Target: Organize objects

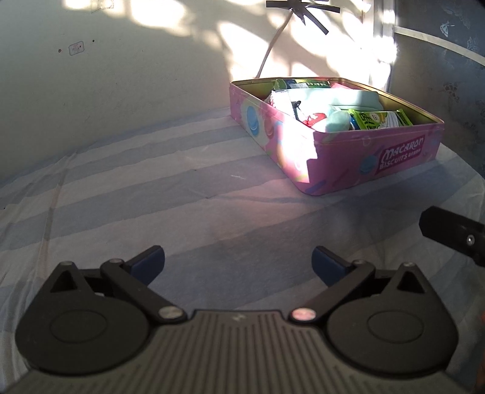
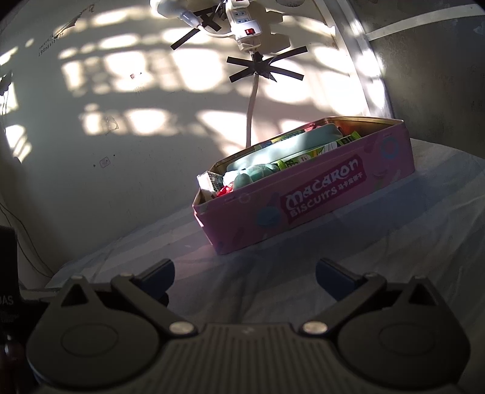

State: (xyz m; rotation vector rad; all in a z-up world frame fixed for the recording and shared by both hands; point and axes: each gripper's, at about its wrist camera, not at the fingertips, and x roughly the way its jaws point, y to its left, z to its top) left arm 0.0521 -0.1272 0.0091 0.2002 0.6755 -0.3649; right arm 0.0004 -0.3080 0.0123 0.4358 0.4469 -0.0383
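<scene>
A pink macaron biscuit tin (image 1: 357,163) without a lid stands on the striped cloth at the far right, filled with snack packets (image 1: 379,118), a pale blue pouch (image 1: 342,98) and other small items. My left gripper (image 1: 238,262) hovers open over bare cloth, well short of the tin, nothing between its fingers. In the right wrist view the same tin (image 2: 318,209) lies ahead and slightly right. My right gripper (image 2: 245,274) is open and empty, just in front of the tin's near corner. Part of the right gripper's body (image 1: 454,238) shows at the left view's right edge.
A blue-and-white striped cloth (image 1: 136,188) covers the surface, which meets a sunlit white wall (image 1: 121,75) behind. A power strip (image 2: 245,27) and its cable (image 2: 251,112) are taped to the wall above the tin. A dark panel (image 1: 439,75) stands at the right.
</scene>
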